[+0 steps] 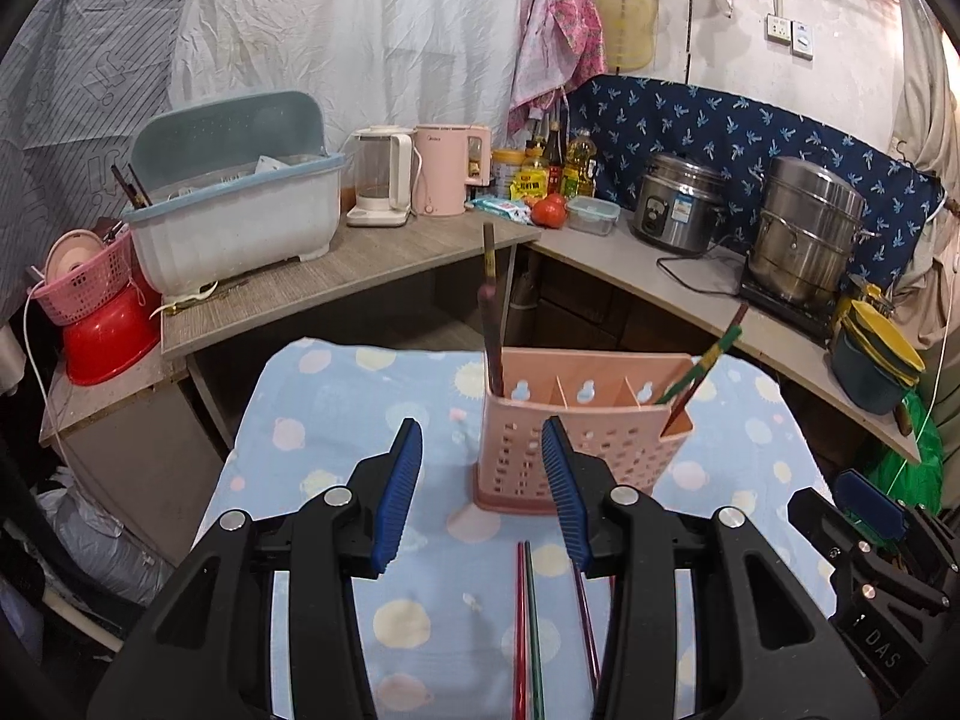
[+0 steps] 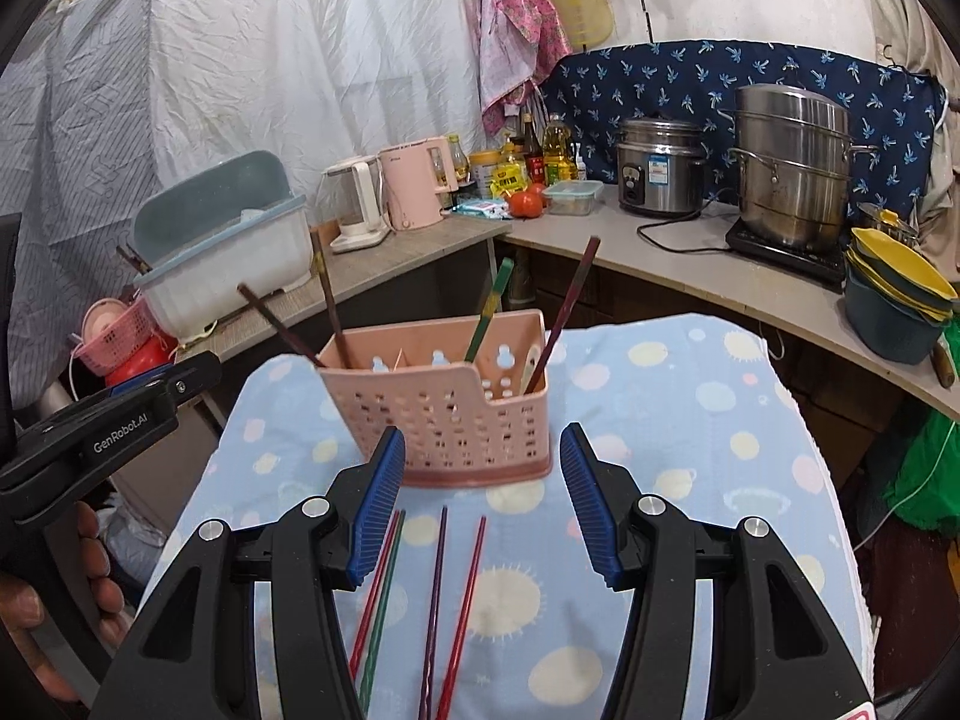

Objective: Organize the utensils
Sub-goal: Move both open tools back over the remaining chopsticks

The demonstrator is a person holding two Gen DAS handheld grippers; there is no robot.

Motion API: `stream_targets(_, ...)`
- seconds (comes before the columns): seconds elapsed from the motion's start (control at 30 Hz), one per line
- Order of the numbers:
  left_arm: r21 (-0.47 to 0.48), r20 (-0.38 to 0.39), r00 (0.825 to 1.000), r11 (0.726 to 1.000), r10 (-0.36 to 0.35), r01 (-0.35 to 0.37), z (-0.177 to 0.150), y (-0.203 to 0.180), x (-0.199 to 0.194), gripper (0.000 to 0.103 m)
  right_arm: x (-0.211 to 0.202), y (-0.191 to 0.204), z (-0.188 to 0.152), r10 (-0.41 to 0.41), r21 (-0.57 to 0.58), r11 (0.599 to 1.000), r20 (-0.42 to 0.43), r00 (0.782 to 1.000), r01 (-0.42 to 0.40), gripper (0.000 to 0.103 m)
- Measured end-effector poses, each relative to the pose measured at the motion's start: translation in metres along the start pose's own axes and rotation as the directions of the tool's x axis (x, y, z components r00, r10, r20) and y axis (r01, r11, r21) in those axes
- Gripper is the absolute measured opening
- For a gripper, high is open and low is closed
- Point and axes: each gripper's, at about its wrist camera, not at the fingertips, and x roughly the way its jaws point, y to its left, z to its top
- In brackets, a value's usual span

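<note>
A pink perforated utensil holder (image 1: 576, 438) (image 2: 447, 414) stands on the blue dotted cloth (image 1: 336, 420) (image 2: 690, 432). Brown chopsticks (image 1: 489, 324) (image 2: 329, 300) lean in its left compartment. A green chopstick (image 1: 699, 366) (image 2: 489, 312) and a maroon one (image 2: 567, 306) lean in its right side. Several chopsticks lie loose on the cloth: red and green ones (image 1: 527, 624) (image 2: 378, 588), a purple one (image 2: 433, 606) and a red one (image 2: 463, 612). My left gripper (image 1: 483, 444) is open and empty in front of the holder. My right gripper (image 2: 483, 450) is open and empty above the loose chopsticks.
An L-shaped counter (image 1: 372, 264) (image 2: 690, 252) behind holds a dish rack (image 1: 240, 210), kettles (image 1: 444, 171), bottles, a rice cooker (image 2: 657, 168) and a steel pot (image 2: 792, 168). Stacked bowls (image 2: 900, 300) sit at right. A pink basket and a red basin (image 1: 102, 330) sit at left.
</note>
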Motion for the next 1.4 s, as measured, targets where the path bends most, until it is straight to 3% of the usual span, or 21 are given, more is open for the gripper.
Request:
stream_targets(0.33,0.0,-0.079,0.997,1.0,0.016,-0.016,-0.041,0.002,-0.001,0.04,-0.003,0.003,-0.041,-0.002,0.003,1.0,-0.074,0.997,0.002,0.053)
stream_targets(0.87,0.01,-0.16,0.986,0.999,0.048,-0.047,-0.081,0.003,-0.001,0.039,-0.005,0.011,-0.087,-0.013,-0.023,1.0,-0.158,0.987,0.009,0.053)
stream_targets(1.4,0.026,-0.26,0.963,0.998,0.067,-0.062,-0.136,0.009,0.005,0.039,0.007,0.011,-0.132,-0.031,-0.018,0.999,-0.266,0.964,0.027,0.053)
